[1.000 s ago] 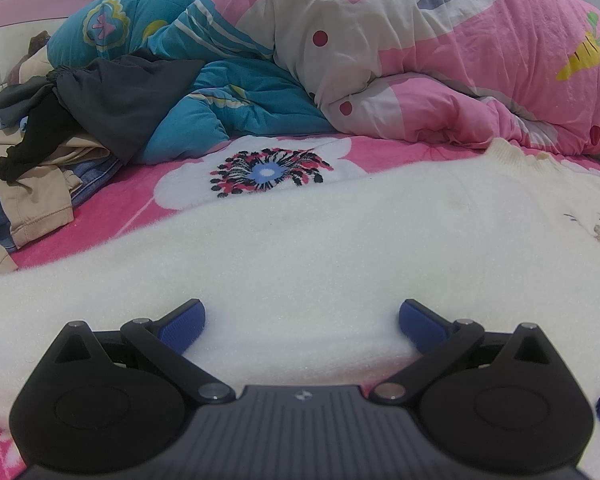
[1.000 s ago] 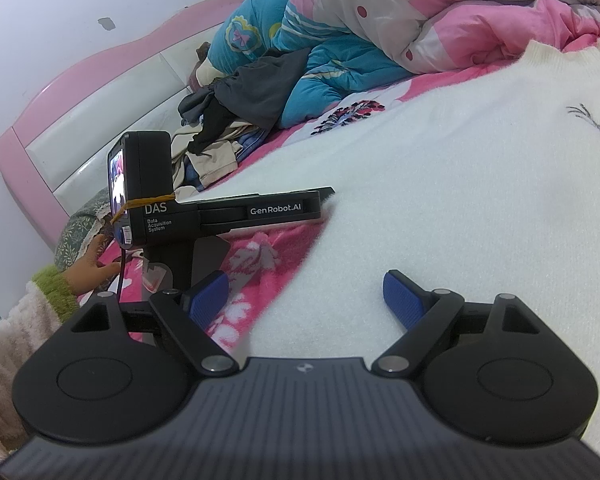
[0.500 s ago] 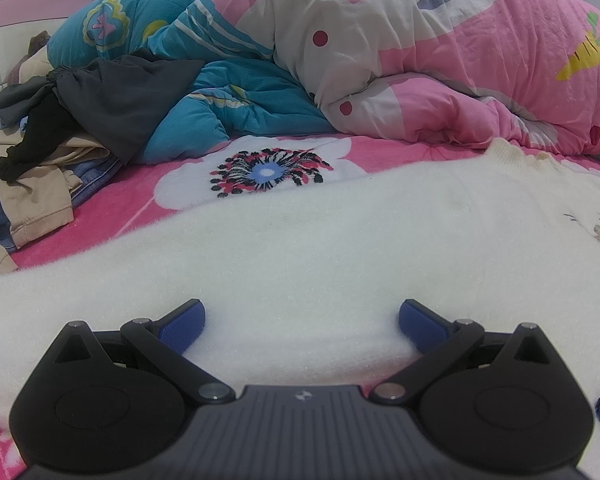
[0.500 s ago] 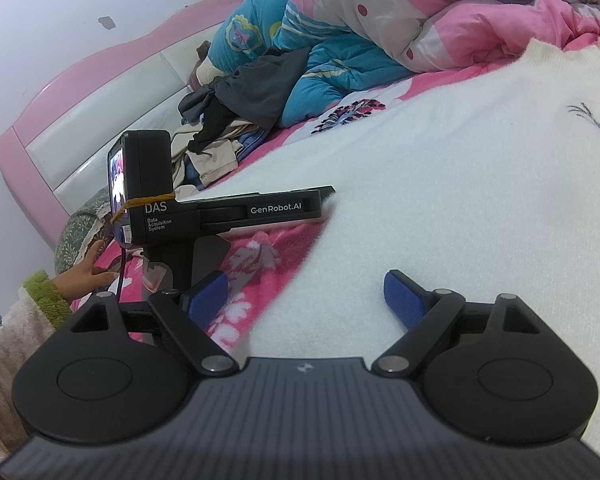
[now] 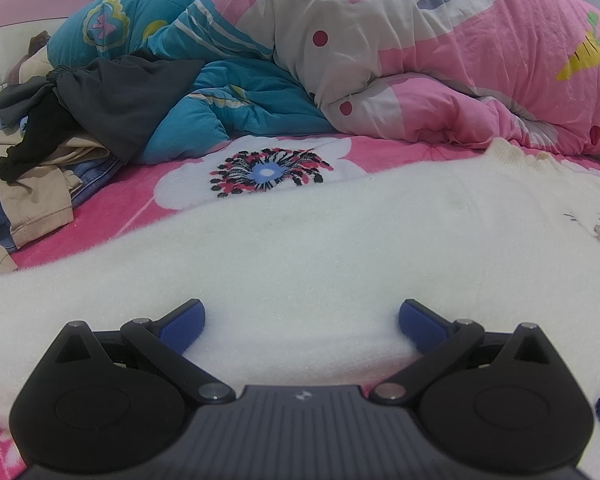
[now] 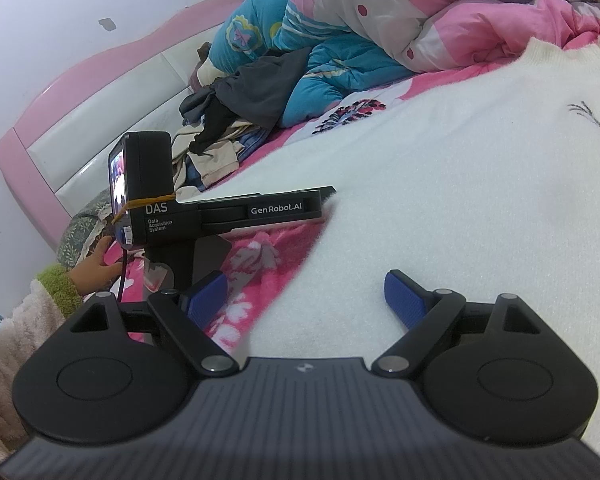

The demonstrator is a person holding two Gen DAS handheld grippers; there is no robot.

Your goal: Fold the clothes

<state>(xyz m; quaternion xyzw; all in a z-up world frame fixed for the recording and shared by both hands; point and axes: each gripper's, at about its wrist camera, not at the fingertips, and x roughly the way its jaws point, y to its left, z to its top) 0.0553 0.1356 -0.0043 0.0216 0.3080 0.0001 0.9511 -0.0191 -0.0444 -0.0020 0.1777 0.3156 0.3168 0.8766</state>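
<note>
A fluffy white sweater (image 5: 340,248) lies spread flat on the pink flowered bed sheet (image 5: 260,172), its ribbed collar at the far right. It also shows in the right wrist view (image 6: 460,184). My left gripper (image 5: 300,322) is open and empty, its blue fingertips resting low on the sweater's near edge. My right gripper (image 6: 306,300) is open and empty, straddling the sweater's edge, with the left fingertip over the pink sheet. The left gripper's body (image 6: 220,216) lies to the left in the right wrist view.
A pink and a teal quilt (image 5: 380,60) are bunched at the back. A pile of dark and beige clothes (image 5: 48,140) sits at the far left. A pink and white headboard (image 6: 100,92) stands behind. A hand with a green cuff (image 6: 88,272) rests at the left.
Both grippers have stayed still and open. The hand at the left in the right wrist view has shifted slightly.
</note>
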